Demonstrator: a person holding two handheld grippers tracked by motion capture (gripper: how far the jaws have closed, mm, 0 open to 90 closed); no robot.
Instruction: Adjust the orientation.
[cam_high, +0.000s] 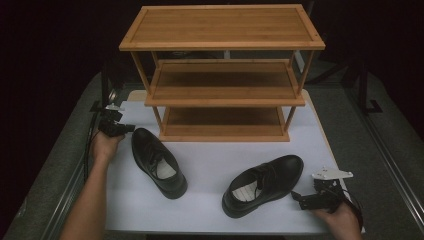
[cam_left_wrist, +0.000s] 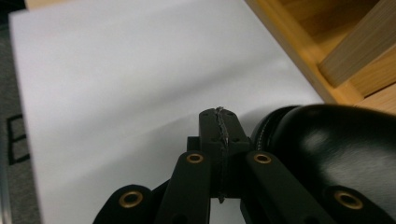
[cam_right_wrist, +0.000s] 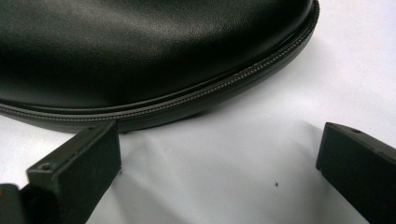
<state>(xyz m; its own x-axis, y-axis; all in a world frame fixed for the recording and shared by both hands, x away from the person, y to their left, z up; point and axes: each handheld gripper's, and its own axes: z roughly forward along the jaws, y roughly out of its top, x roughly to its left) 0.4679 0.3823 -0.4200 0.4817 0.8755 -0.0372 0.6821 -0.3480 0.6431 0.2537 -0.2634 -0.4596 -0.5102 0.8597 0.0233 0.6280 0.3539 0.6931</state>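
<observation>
Two black leather lace-up shoes lie on a white sheet (cam_high: 210, 165). The left shoe (cam_high: 157, 161) points its toe toward the rack; my left gripper (cam_high: 131, 128) sits just left of that toe, jaws pressed together with nothing between them. In the left gripper view the shut gripper (cam_left_wrist: 219, 122) hovers over the sheet beside the glossy shoe toe (cam_left_wrist: 327, 149). The right shoe (cam_high: 265, 184) lies at the front right. My right gripper (cam_high: 296, 196) is at its toe, jaws spread. In the right gripper view the open gripper (cam_right_wrist: 219, 154) faces the shoe's sole edge (cam_right_wrist: 187, 100).
A three-tier bamboo shoe rack (cam_high: 222, 75) stands at the back of the sheet, its shelves bare. A corner of the rack (cam_left_wrist: 336, 51) shows in the left gripper view. Dark grey carpet (cam_high: 55, 165) flanks the sheet.
</observation>
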